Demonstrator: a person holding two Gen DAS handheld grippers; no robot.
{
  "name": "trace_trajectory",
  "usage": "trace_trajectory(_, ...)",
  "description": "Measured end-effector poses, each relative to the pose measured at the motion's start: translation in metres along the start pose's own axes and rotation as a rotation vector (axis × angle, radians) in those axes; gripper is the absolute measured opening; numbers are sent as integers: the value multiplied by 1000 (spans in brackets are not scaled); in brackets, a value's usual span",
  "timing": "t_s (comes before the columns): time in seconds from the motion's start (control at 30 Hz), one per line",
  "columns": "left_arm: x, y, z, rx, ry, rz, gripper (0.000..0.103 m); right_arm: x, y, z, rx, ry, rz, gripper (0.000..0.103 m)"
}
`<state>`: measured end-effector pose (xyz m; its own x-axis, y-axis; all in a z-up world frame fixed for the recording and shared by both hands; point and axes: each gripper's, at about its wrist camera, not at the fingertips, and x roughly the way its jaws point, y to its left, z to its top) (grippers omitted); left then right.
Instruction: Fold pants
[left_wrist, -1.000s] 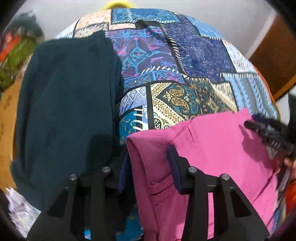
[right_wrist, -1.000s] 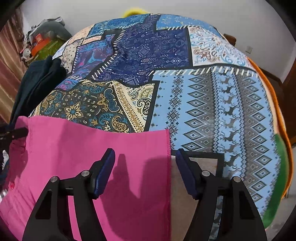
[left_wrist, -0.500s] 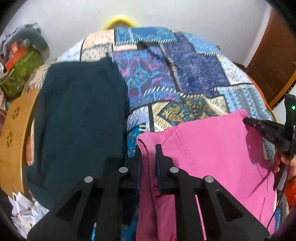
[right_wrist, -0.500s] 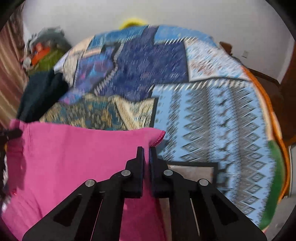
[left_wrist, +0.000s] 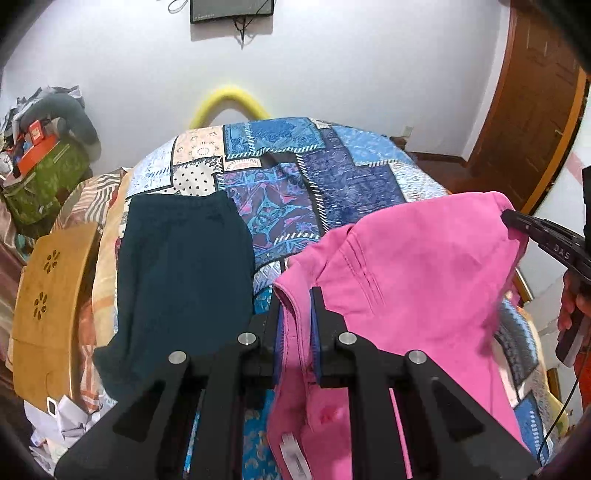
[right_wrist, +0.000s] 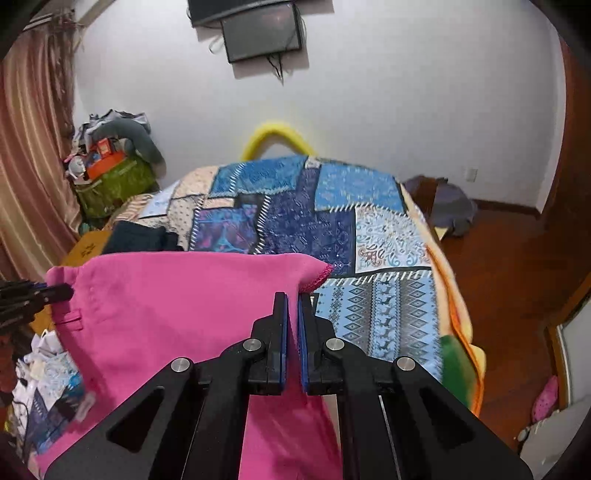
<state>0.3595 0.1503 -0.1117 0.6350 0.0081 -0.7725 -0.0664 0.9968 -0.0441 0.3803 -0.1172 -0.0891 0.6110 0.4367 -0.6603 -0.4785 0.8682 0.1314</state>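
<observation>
Pink pants (left_wrist: 424, 280) hang stretched between my two grippers, lifted above the patchwork bedspread (left_wrist: 332, 173). My left gripper (left_wrist: 295, 306) is shut on the pants' waistband corner. My right gripper (right_wrist: 292, 310) is shut on the other top corner, next to the stitched hem; the pants (right_wrist: 177, 302) spread to its left. The right gripper also shows in the left wrist view (left_wrist: 511, 220), and the left gripper at the left edge of the right wrist view (right_wrist: 62, 291). The lower part of the pants hangs out of view.
Dark teal folded pants (left_wrist: 181, 266) lie on the bed's left side. A wooden board (left_wrist: 48, 295) and crumpled papers (left_wrist: 66, 417) lie left of the bed. Green bag with clutter (right_wrist: 110, 184), curtain (right_wrist: 33, 155), wall TV (right_wrist: 262, 29), wooden door (left_wrist: 535, 110).
Both grippers closed from open onto the pink pants' top corners, then lifted them up off the bedspread; the view now tilts up to show the wall.
</observation>
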Motion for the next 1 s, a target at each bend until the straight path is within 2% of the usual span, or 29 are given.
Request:
trace_trajectory(0.23, -41, -12, -39, 39, -30, 0, 13, -50, 17, -37, -17, -27, 13, 4)
trace_trajectory(0.57, -76, -29, -106, 96, -21, -28, 13, -95, 18, -101, 66, -24, 45, 5)
trace_trajectory(0.8, -78, -34, -153, 106, 56, -65, 13, -113, 28, -154, 74, 20, 37, 5)
trace_trajectory(1.0, -67, -46, -197, 165, 131, -28, 14, -114, 30, -204, 104, 99, 14, 5)
